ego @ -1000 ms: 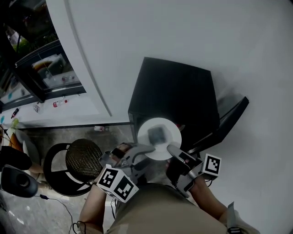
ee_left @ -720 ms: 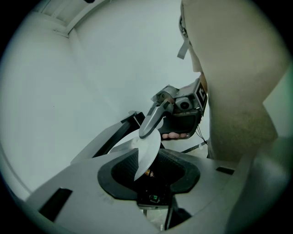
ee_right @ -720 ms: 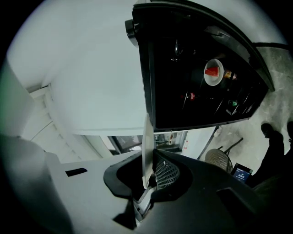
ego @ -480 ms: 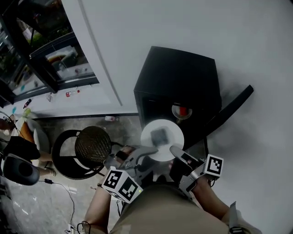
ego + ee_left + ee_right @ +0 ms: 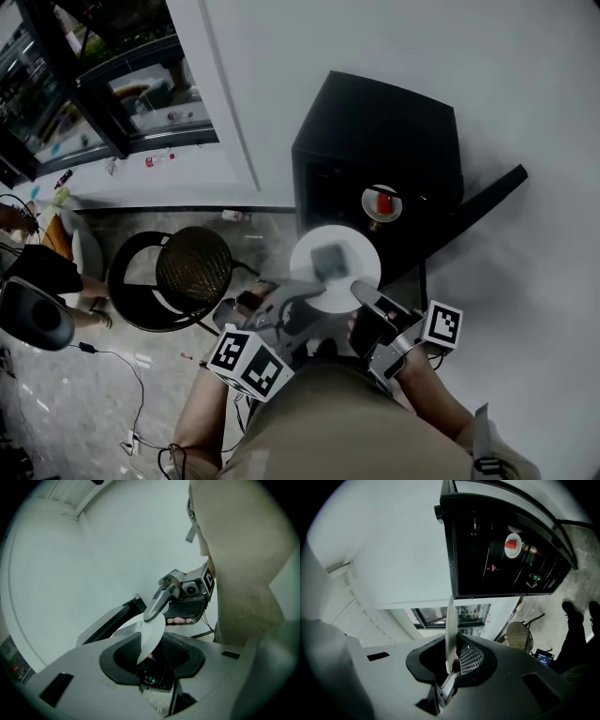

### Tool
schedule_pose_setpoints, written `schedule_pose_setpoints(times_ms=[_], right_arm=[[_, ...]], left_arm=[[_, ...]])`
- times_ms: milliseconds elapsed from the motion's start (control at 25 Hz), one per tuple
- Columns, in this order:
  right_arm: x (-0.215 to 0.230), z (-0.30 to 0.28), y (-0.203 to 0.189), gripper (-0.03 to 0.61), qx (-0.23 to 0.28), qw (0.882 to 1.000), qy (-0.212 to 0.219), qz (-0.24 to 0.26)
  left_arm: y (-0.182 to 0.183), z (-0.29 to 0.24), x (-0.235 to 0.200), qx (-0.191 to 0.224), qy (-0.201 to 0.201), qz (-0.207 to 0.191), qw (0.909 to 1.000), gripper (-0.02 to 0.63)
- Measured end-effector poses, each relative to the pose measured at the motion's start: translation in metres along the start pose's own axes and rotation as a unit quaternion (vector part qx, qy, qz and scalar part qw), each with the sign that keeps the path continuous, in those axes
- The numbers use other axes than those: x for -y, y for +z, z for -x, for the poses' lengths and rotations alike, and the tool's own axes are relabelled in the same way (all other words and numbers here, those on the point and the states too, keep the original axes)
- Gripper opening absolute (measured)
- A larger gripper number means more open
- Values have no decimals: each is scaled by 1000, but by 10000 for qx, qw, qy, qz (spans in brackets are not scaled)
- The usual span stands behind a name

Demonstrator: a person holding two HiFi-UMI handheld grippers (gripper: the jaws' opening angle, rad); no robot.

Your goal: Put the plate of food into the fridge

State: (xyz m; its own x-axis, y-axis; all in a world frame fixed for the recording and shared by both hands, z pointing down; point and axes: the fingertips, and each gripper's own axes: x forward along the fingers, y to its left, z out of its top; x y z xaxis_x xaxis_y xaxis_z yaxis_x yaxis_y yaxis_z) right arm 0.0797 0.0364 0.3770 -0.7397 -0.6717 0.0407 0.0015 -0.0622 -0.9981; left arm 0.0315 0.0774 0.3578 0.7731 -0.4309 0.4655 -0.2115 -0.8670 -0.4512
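A white plate (image 5: pixel 335 267) with a grey piece of food on it hangs level in front of the open black fridge (image 5: pixel 375 141). My left gripper (image 5: pixel 298 292) is shut on the plate's near left rim. My right gripper (image 5: pixel 364 292) is shut on its near right rim. The left gripper view has the plate (image 5: pixel 151 637) edge-on between the jaws, with the right gripper (image 5: pixel 161 603) clamped on its far side. Edge-on again in the right gripper view, the plate (image 5: pixel 450 634) points toward the fridge (image 5: pixel 497 550) opening.
The fridge door (image 5: pixel 478 202) stands swung open to the right. Inside, a small dish with something red (image 5: pixel 381 202) sits on a shelf. A round black chair (image 5: pixel 178 277) stands on the floor to the left, near a window (image 5: pixel 122 84).
The plate and both grippers have come nearer the fridge opening, still gripped the same way. The red dish inside the fridge has come into view.
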Motion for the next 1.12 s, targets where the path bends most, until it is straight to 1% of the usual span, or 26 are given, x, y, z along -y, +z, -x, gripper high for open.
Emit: schedule_pose_setpoints(times_ms=[160, 240, 320, 400, 480, 680, 760, 920, 1120], right_arm=[[-13, -1, -1, 46, -20, 9999, 59, 109], [-14, -3, -5, 46, -28, 9998, 59, 190], [-11, -6, -10, 46, -3, 9998, 24, 193], [-8, -10, -15, 46, 63, 9998, -27, 187], [-8, -16, -22, 46, 163, 9996, -83, 233], [-9, -39, -39, 46, 416, 9985, -143, 316], [-9, -46, -50, 45, 483, 9984, -125, 254], [-5, -61, -68, 44, 550, 9981, -118, 247], [0, -74, -86, 44, 585, 9977, -113, 338]], left_arm=[[9, 8, -7, 108, 19, 40, 9999, 128], [7, 12, -5, 151, 8, 71, 9999, 130], [3, 17, -4, 210, 5, 171, 9996, 132], [-4, 24, -6, 279, 13, 313, 9991, 151], [-11, 38, -9, 360, -4, 404, 9985, 155], [-26, 77, -31, 770, 179, 681, 9945, 155], [-35, 93, -36, 849, 230, 795, 9929, 154], [-60, 116, -44, 867, 352, 976, 9908, 155], [-92, 132, -55, 829, 645, 1405, 9845, 153]])
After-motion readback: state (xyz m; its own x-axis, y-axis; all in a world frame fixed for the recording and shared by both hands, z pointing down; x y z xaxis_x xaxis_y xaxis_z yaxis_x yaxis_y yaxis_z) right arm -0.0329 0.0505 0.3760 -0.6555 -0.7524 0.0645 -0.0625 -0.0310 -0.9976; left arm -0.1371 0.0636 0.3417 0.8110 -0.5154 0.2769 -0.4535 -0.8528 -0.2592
